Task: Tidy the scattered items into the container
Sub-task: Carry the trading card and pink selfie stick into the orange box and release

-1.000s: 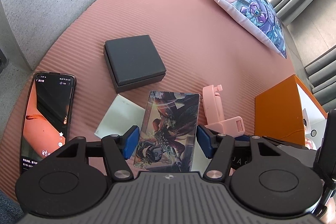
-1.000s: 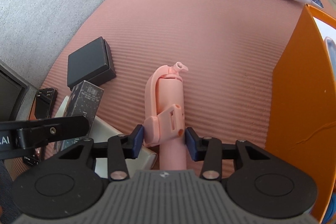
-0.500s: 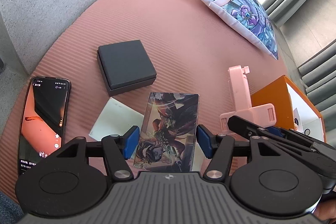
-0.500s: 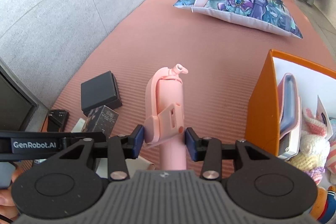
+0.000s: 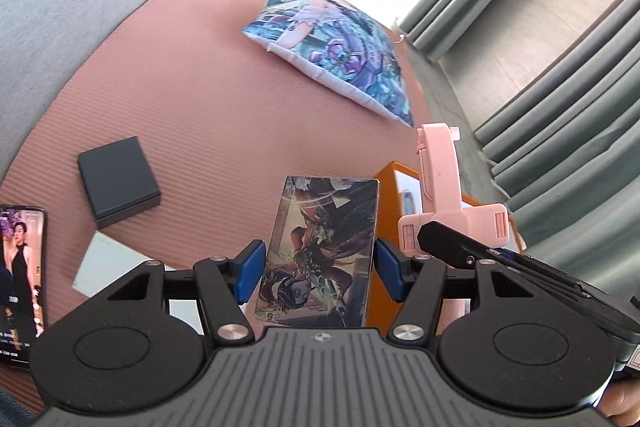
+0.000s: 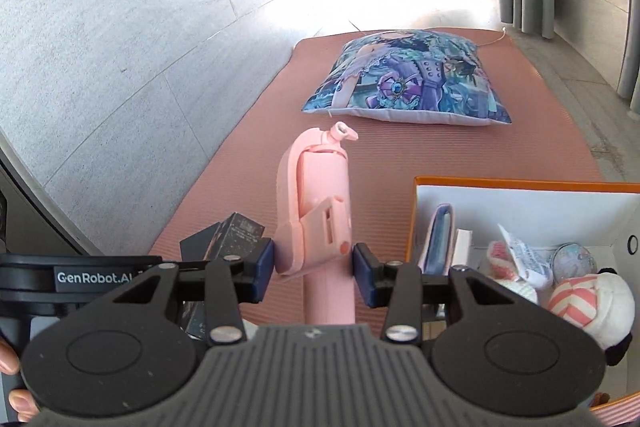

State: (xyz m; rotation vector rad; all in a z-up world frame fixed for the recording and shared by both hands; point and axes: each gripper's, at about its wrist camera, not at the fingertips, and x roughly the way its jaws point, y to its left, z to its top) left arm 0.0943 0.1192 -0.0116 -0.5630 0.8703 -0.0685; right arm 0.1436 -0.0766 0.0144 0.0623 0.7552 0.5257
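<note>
Pink selfie stick [image 6: 320, 211], orange box [image 6: 520, 183]

A pink selfie stick [image 6: 316, 211], folded, stands nearly upright off the mat, its phone clamp jutting sideways, gripped low on its body. An illustrated card box [image 5: 320, 251] with dark fantasy artwork is held upright and lifted too. On the salmon mat lie a black square box [image 5: 118, 181], lid closed, a white flat box [image 5: 108, 261] just beside it, and a phone [image 5: 20, 283] with its screen lit. The orange container [image 6: 520, 183], white inside, stands open and holds a pink case on edge, plush toys and a round trinket.
</note>
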